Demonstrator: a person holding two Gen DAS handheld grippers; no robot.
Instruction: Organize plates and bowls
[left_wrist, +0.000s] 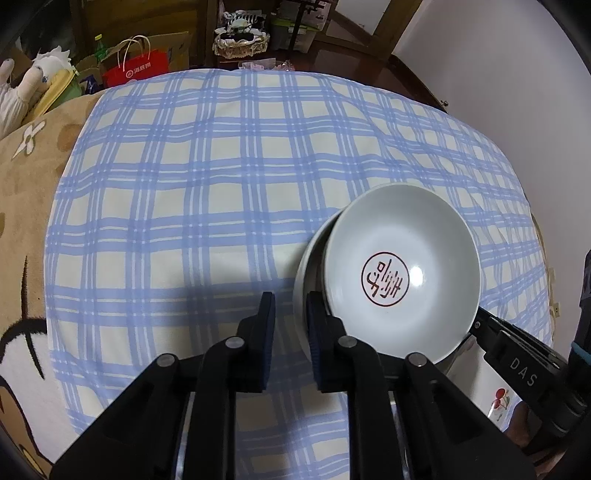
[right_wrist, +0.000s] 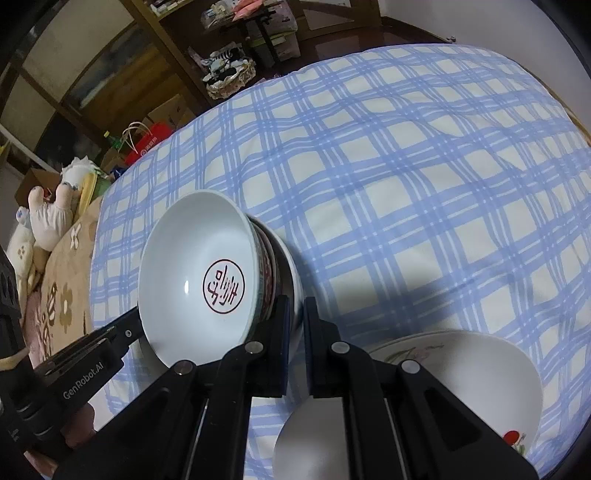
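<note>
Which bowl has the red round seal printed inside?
The top bowl of the nested stack by the grippers; the white bowl at lower right has only a cherry motif.

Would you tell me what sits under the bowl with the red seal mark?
The bowl with the red seal mark is nested in a second white bowl, whose rim shows around it. Below is the blue checked cloth. The lower bowl's inside is covered, so any mark there cannot be seen.
</note>
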